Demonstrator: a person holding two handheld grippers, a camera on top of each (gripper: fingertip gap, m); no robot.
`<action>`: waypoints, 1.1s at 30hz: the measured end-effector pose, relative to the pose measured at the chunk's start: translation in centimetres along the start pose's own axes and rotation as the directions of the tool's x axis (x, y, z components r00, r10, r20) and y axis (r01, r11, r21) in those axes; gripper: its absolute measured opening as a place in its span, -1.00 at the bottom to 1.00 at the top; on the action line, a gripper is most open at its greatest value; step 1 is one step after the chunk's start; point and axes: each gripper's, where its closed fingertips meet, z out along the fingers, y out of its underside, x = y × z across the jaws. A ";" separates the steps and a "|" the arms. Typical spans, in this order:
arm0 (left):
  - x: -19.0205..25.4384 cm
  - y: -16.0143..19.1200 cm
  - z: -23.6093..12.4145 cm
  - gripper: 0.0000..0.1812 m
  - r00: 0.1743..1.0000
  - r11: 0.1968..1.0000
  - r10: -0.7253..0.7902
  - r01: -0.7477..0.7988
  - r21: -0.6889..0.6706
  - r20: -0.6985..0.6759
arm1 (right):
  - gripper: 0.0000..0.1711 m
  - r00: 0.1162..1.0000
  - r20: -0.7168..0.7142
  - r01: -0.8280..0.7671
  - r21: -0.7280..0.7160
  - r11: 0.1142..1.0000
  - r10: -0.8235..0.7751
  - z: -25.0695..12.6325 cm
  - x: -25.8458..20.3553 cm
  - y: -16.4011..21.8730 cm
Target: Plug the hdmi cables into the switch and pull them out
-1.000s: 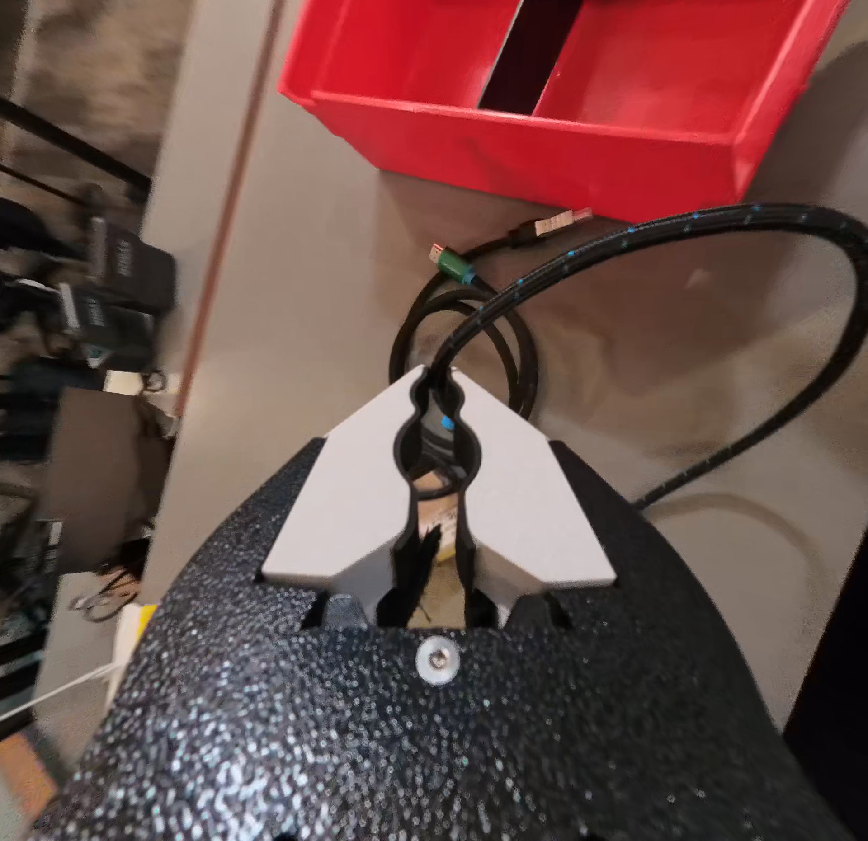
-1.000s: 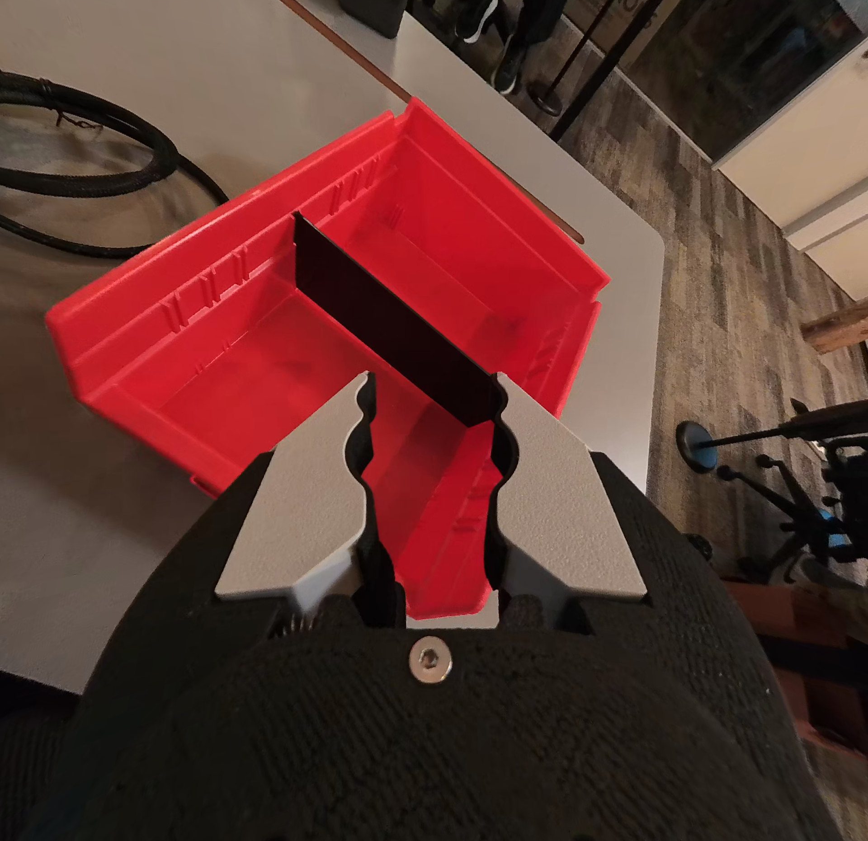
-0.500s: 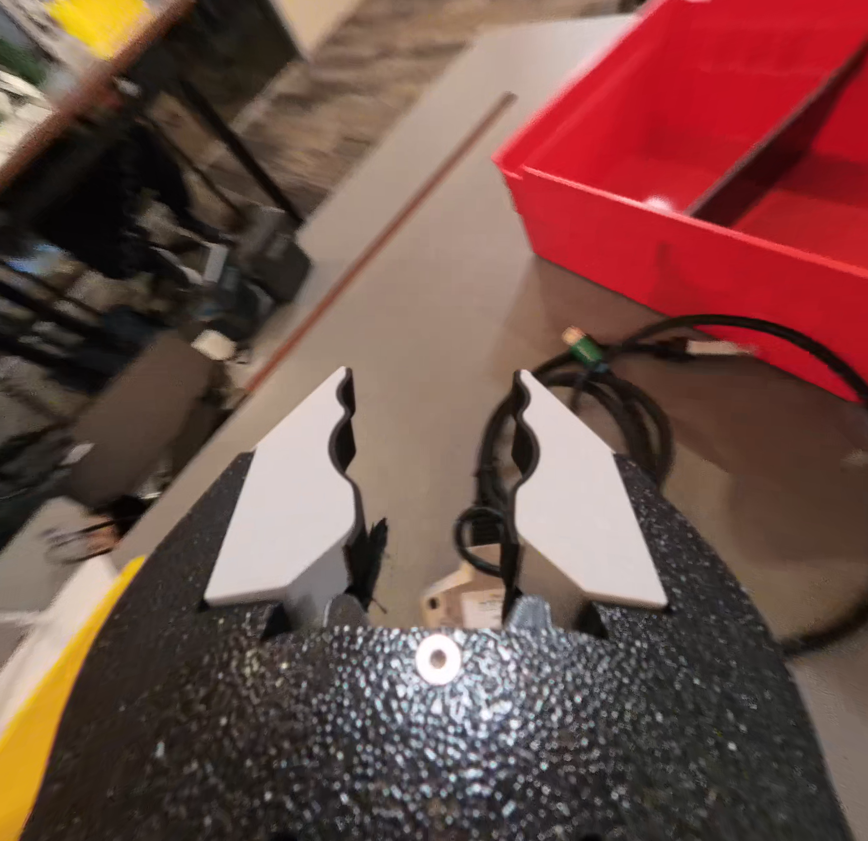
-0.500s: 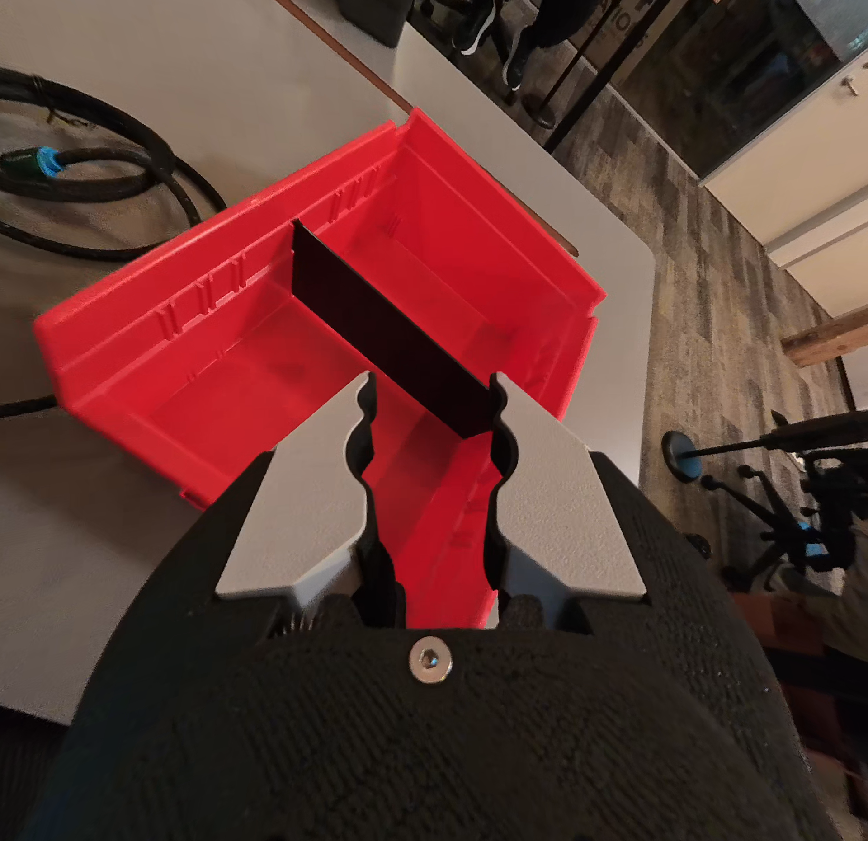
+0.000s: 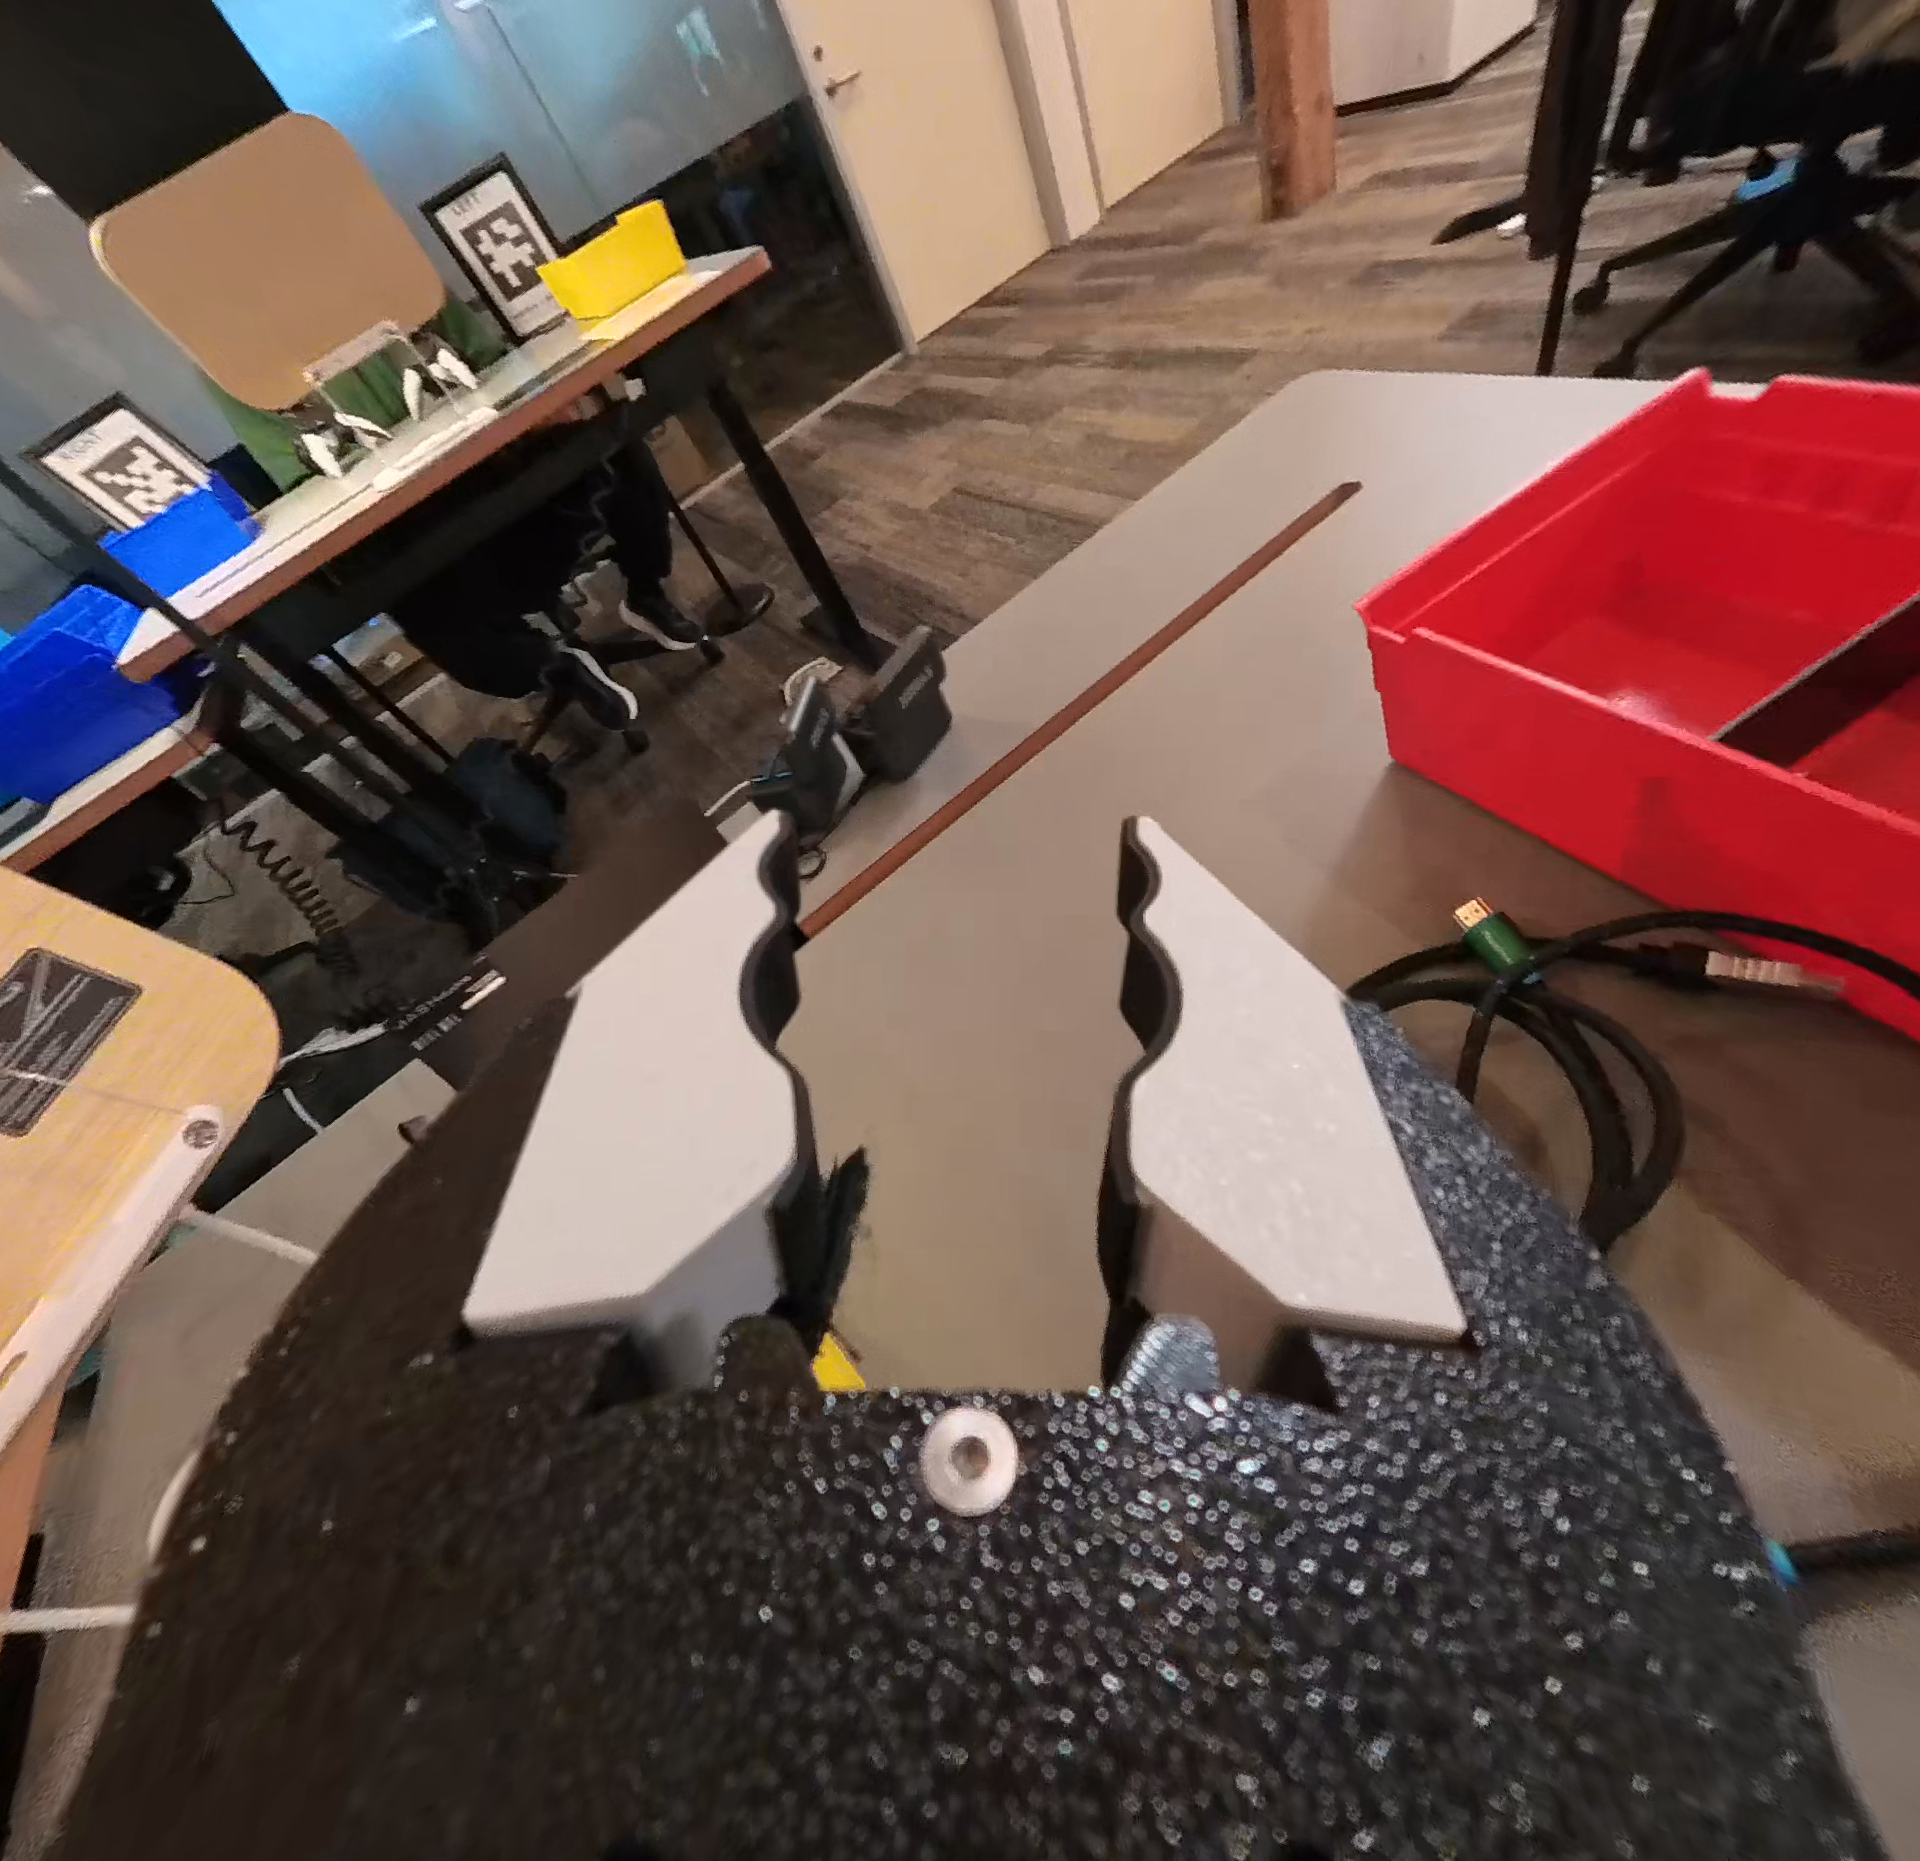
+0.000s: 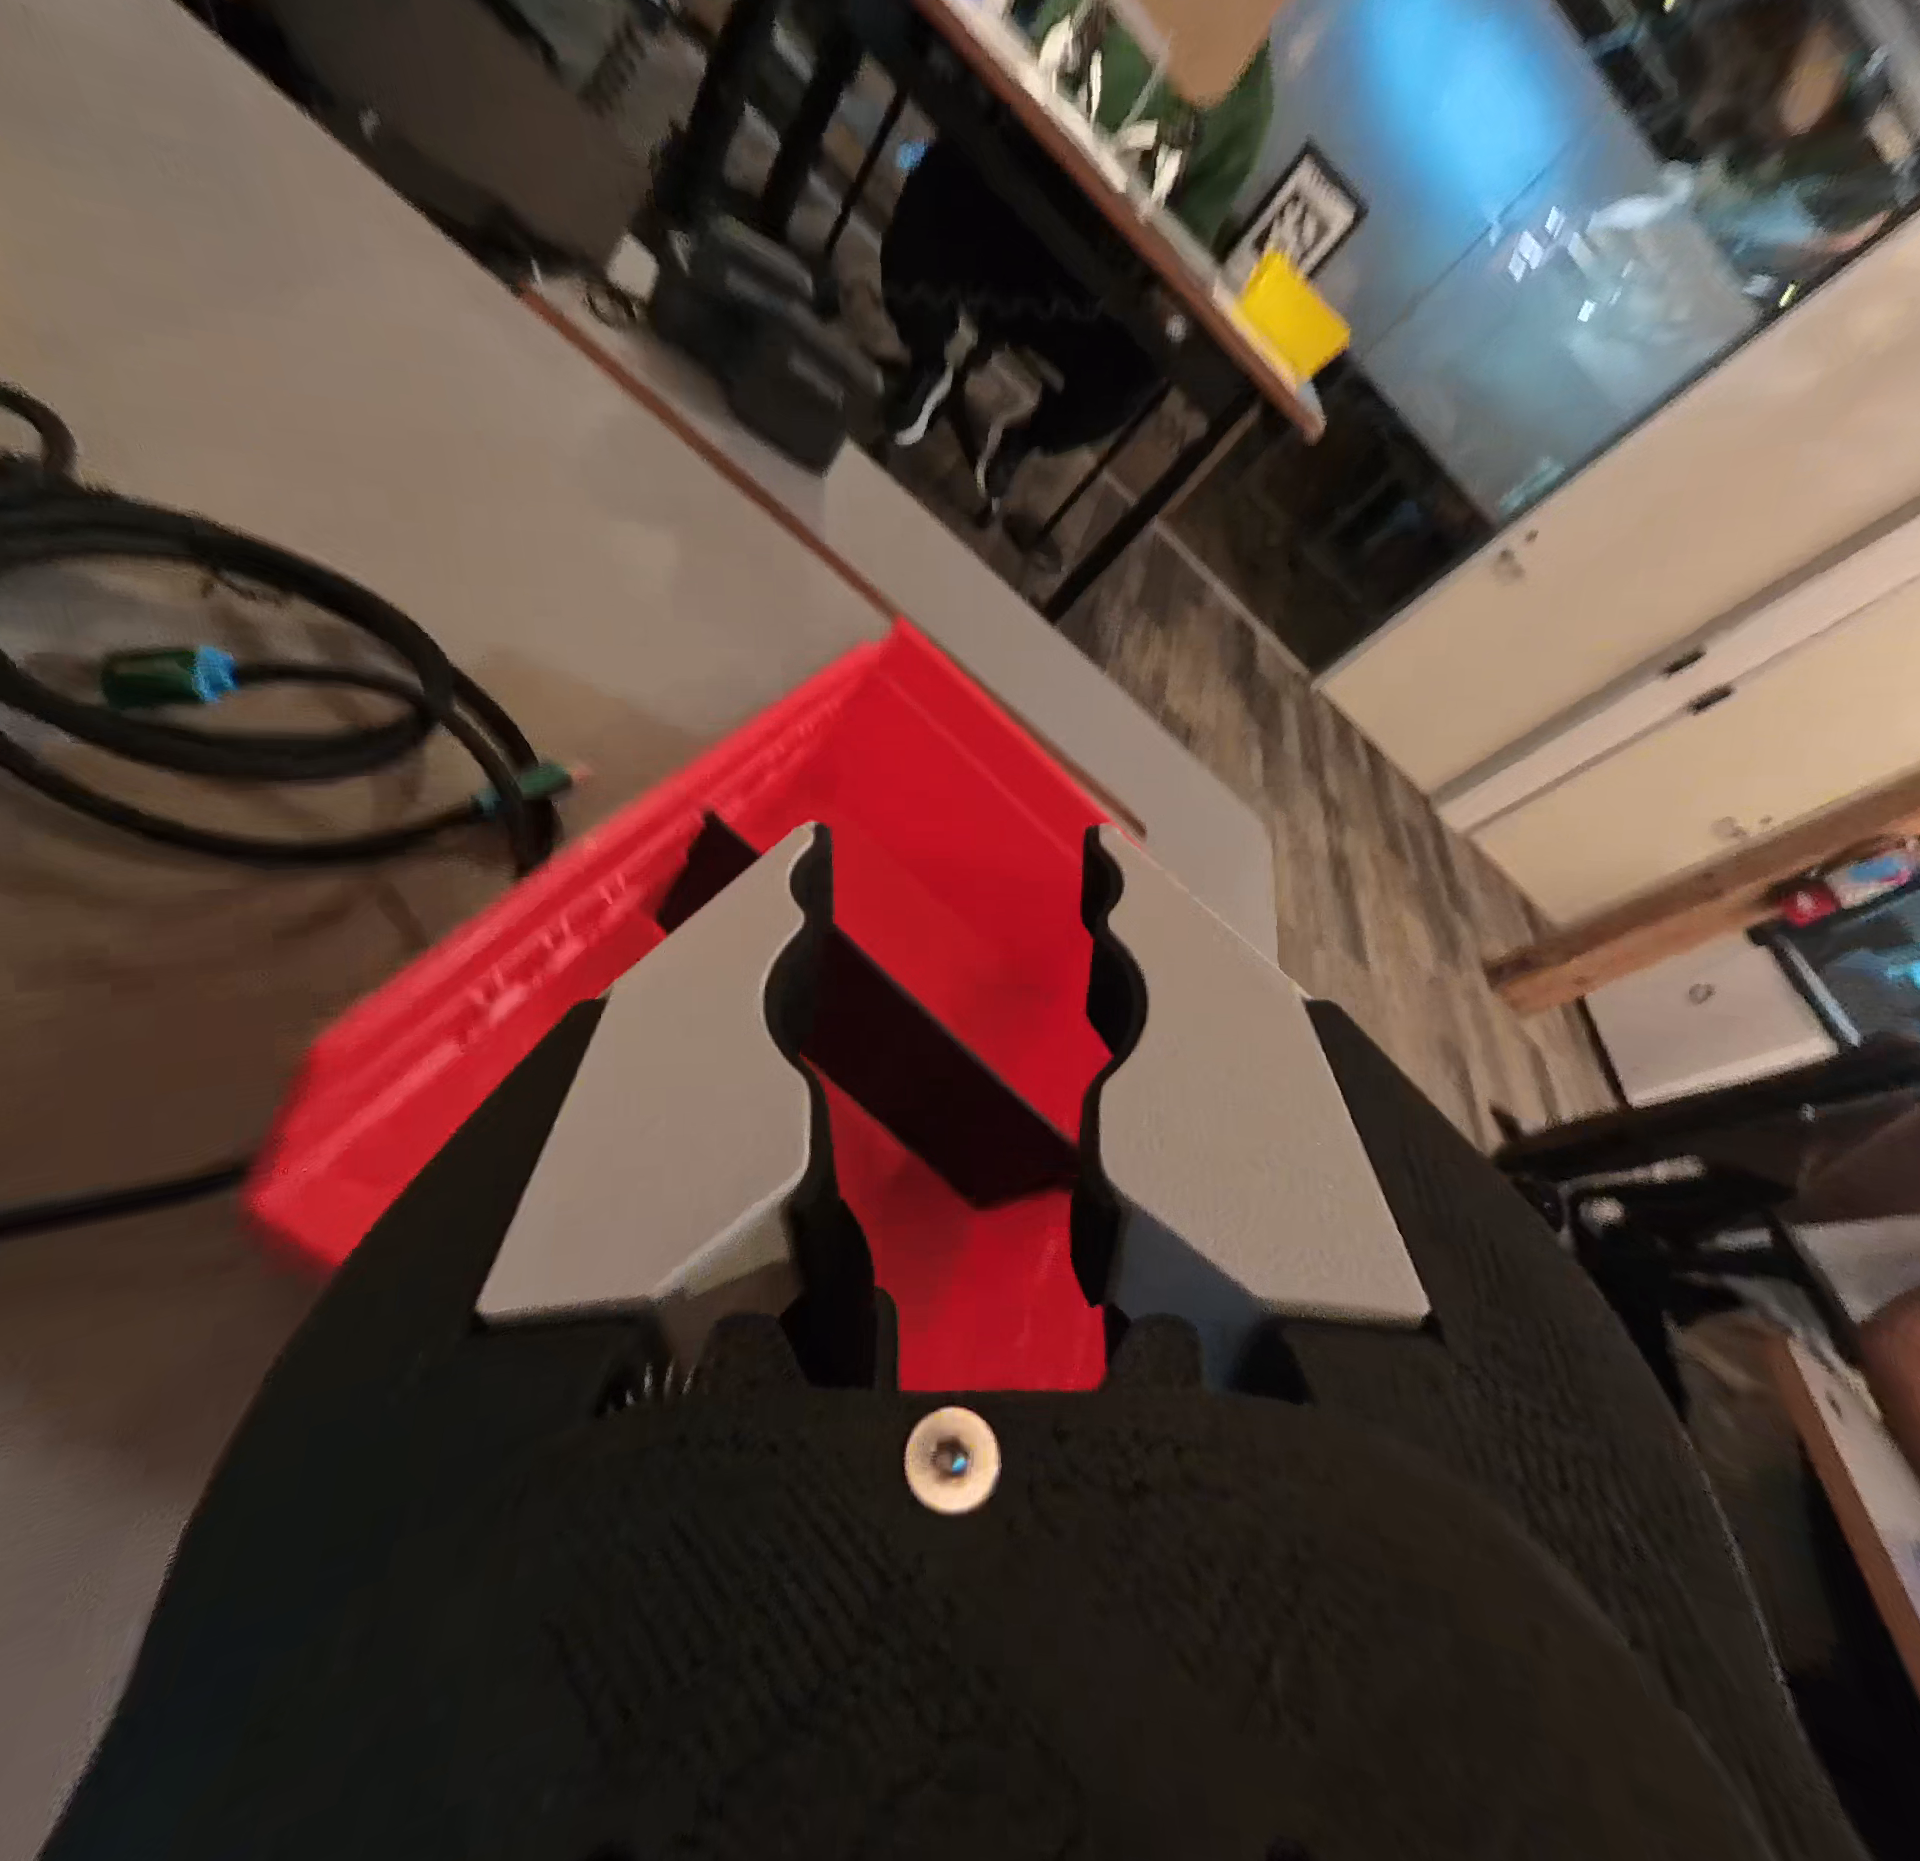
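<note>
Black HDMI cables [image 5: 1558,1063] lie coiled on the grey table [image 5: 1195,720], to the right of my left gripper [image 5: 961,845]. One end has a green plug [image 5: 1488,936]; another plug [image 5: 1766,972] lies against the red bin [image 5: 1621,762]. My left gripper is open and empty above the bare table. My right gripper [image 6: 956,845] is open and empty, raised over the red bin [image 6: 904,772]. The cable coil [image 6: 260,731] also shows at the left of the right wrist view, with a green and blue plug [image 6: 171,673]. I see no switch.
The red bin has a black divider [image 6: 925,1073] inside. A brown strip [image 5: 1081,710] runs along the table. Beyond the table's far edge are black devices [image 5: 904,710] on the floor, another desk [image 5: 447,461] with blue and yellow bins, and office chairs. The gap from one gripper's tips to the other's is roughly 30 centimetres. The right tips stand about 15 centimetres off the plug [image 5: 1766,972].
My left gripper let go of the braided cable, opened, and swung up and left away from the coil. My right gripper tilted upward over the red bin, still open.
</note>
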 end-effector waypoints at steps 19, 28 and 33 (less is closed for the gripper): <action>-3.8 2.2 -0.4 -0.53 0.962 0.969 -0.213 0.230 0.085 -0.172 | -0.49 0.931 0.336 0.074 0.217 0.973 -0.145 6.6 -16.9 -9.6; -7.2 2.9 -1.6 -0.56 0.961 0.954 -0.270 0.276 0.122 -0.063 | -0.27 0.587 0.796 0.009 -0.189 0.982 0.148 10.5 -28.3 -10.9; -7.7 2.7 -2.5 -0.57 0.958 0.947 -0.281 0.286 0.148 -0.056 | -0.21 0.473 0.848 0.191 -0.364 0.912 0.239 11.7 -32.5 -9.2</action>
